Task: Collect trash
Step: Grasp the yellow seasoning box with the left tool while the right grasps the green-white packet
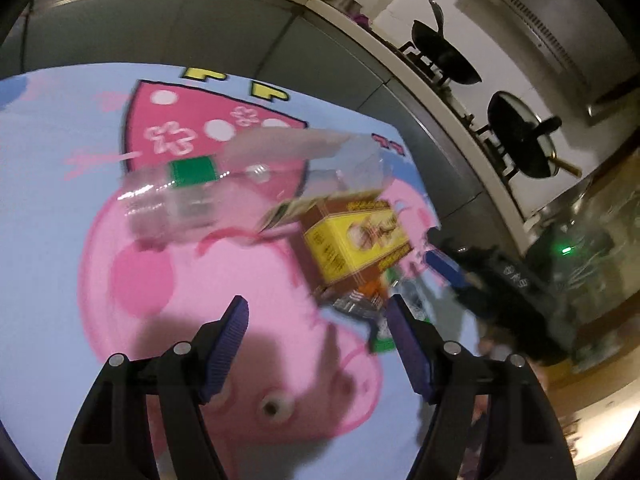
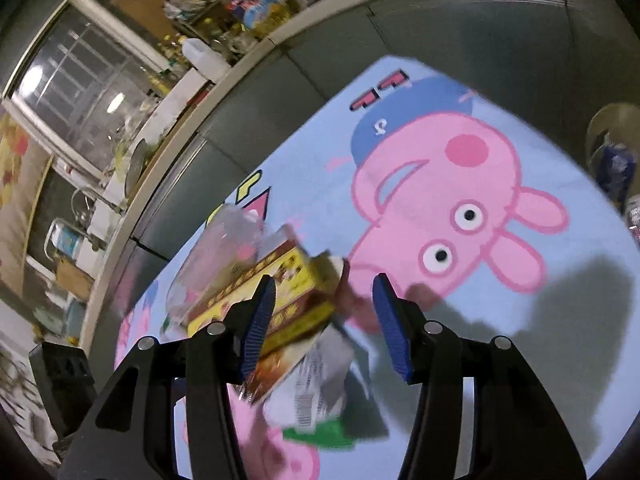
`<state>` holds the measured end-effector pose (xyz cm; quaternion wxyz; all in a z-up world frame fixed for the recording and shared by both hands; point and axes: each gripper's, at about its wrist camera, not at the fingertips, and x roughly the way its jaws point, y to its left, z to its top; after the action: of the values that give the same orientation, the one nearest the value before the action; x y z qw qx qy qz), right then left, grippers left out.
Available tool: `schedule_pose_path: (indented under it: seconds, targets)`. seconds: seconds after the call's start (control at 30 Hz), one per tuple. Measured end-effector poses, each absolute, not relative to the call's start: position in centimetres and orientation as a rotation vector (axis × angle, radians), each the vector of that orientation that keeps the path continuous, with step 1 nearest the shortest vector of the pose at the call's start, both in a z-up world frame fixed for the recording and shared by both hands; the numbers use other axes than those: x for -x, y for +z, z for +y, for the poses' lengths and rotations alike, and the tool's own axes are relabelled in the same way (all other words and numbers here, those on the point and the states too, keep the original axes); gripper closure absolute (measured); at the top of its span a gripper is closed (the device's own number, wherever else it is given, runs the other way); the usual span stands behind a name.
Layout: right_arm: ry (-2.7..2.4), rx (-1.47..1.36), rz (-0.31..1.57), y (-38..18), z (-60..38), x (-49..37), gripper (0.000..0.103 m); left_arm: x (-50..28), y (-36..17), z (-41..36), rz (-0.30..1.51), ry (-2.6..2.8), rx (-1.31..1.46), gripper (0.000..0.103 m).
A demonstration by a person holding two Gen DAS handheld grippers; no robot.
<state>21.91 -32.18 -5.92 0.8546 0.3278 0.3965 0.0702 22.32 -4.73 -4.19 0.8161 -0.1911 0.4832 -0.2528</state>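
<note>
Trash pile (image 2: 280, 304) lies below both downward-tilted tools, left tool (image 1: 318, 316) and right tool (image 2: 324, 292), jaws apart.

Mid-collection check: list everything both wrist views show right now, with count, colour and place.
Clear plastic bottle with green label: one, transparent, lying on the mat, left of the box.
Yellow and brown cardboard box: one, in the trash pile mid-mat.
Silver printed wrapper: one, below the box.
Cartoon pig mat: one, light blue and pink, under everything.
Black pans: two, on the stove behind.
Left gripper: blue pads, open, empty.
Right gripper: blue pads, open, over the pile.
</note>
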Motion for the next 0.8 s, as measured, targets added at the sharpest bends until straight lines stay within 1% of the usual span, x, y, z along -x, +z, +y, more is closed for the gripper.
schedule_pose_path:
  seconds: [0.07,0.2,0.23,0.27,0.3,0.37,0.43,0.47,0.53,0.63,0.67,0.7,0.8]
  targets:
    - [0.178,-0.722,0.86,-6.9,-32.2,-23.1,0.053,-23.4,-4.4,-5.4,1.046,-0.546,0.428,0.031]
    - [0.309,-0.719,0.891,-7.7,-30.6,-24.1,0.067,-25.4,-5.5,-6.2,1.092,-0.555,0.485,0.032]
    - [0.335,-0.714,0.891,-7.6,-30.2,-24.0,0.067,-25.6,-5.7,-6.2,1.099,-0.562,0.502,0.034]
    - [0.367,-0.702,0.891,-7.5,-29.6,-23.9,0.068,-25.6,-6.0,-6.1,1.105,-0.571,0.52,0.037]
    - [0.404,-0.693,0.891,-7.4,-29.0,-23.7,0.068,-25.4,-6.1,-5.9,1.107,-0.578,0.528,0.047]
    - [0.44,-0.652,0.894,-7.2,-27.9,-23.3,0.068,-25.0,-6.0,-5.2,1.087,-0.571,0.54,0.052]
    - [0.469,-0.655,0.888,-6.9,-27.6,-22.7,0.068,-24.1,-5.4,-4.3,1.049,-0.595,0.552,0.063]
    - [0.477,-0.666,0.878,-6.7,-27.8,-22.4,0.068,-23.8,-5.2,-3.8,1.041,-0.602,0.561,0.066]
    - [0.45,-0.666,0.837,-6.1,-28.3,-21.3,0.067,-22.7,-4.7,-2.5,1.019,-0.609,0.576,0.071]
    - [0.347,-0.598,0.791,-5.4,-29.2,-18.6,0.06,-21.0,-4.0,-1.0,0.986,-0.6,0.566,0.075]
    - [0.321,-0.582,0.786,-5.4,-29.3,-17.9,0.056,-20.6,-3.9,-0.7,0.982,-0.599,0.562,0.076]
    - [0.296,-0.568,0.78,-5.5,-29.4,-17.2,0.05,-19.9,-3.7,-0.4,0.977,-0.602,0.557,0.077]
    - [0.249,-0.541,0.772,-5.9,-29.3,-15.3,0.044,-18.4,-3.4,0.0,0.97,-0.613,0.54,0.08]
